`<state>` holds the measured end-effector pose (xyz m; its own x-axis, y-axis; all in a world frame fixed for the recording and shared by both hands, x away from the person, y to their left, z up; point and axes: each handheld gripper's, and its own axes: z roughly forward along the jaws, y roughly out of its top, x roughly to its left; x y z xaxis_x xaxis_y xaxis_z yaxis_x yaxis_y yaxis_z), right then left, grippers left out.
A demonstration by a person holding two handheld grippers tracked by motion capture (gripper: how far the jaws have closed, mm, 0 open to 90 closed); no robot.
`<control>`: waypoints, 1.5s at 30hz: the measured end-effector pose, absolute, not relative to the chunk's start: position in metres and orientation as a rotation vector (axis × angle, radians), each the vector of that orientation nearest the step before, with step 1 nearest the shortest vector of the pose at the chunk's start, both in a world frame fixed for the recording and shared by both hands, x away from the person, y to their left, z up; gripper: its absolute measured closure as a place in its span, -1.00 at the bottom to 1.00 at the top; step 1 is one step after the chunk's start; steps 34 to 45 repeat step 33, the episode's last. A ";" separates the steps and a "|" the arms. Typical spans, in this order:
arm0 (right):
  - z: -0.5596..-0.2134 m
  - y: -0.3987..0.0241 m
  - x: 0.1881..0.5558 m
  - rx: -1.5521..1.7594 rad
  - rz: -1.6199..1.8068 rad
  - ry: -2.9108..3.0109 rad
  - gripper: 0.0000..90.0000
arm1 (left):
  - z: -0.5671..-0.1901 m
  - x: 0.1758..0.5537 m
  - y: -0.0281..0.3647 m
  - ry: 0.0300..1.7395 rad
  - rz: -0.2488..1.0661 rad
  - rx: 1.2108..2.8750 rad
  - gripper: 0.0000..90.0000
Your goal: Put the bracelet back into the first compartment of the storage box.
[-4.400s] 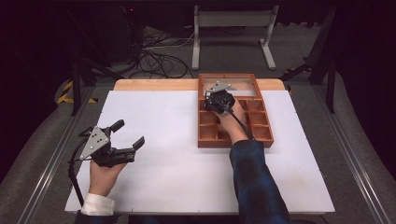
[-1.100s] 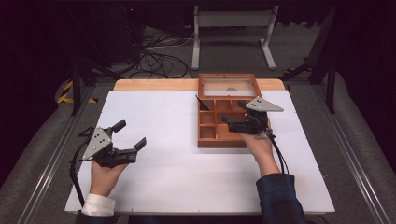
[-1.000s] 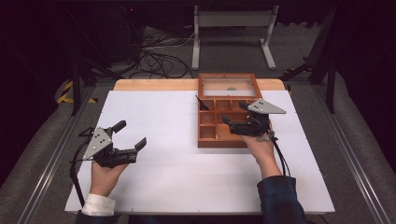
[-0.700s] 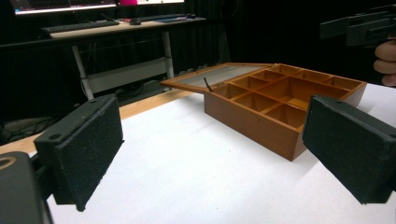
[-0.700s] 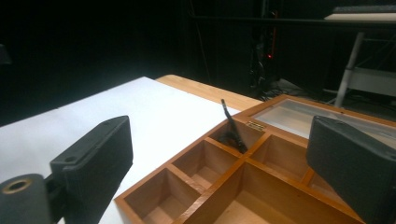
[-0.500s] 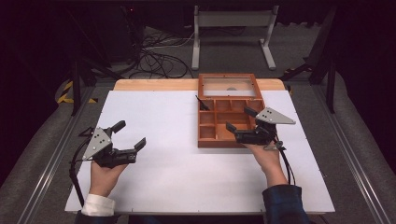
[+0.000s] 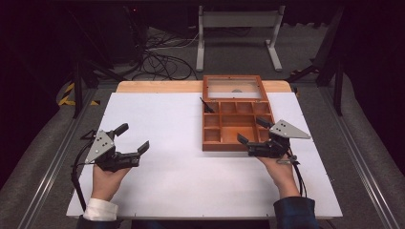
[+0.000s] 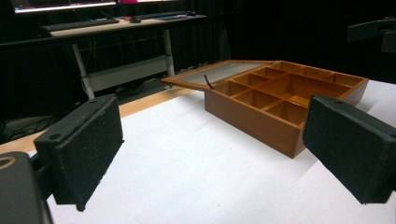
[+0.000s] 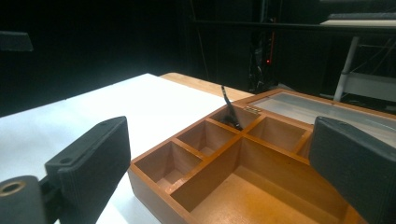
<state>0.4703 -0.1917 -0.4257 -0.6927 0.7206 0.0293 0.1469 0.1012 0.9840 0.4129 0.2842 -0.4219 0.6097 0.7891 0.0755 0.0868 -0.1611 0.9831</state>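
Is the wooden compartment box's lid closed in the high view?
No: the wooden compartment box lies open, its glass-panelled lid folded back flat on the table behind the compartments.

Wooden compartment box [image 7: 237, 125], reddish-brown, lay open right of centre in the high view, on the white table surface. Its glazed lid [image 7: 233, 88] was folded back flat toward the upper part of the frame. Partitions divided the tray into small square cells and one larger cell. A small black object [image 7: 207, 106] stood tilted in the upper-left corner cell.
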 end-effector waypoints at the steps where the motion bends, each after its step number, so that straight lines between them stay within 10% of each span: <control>1: -0.426 -0.194 0.469 0.847 1.629 1.909 -0.86 | -0.422 0.413 0.284 0.744 0.725 1.632 -0.87; 45: -0.443 -0.244 0.453 0.902 1.658 1.798 -0.81 | -0.426 0.414 0.282 0.734 0.703 1.656 -0.87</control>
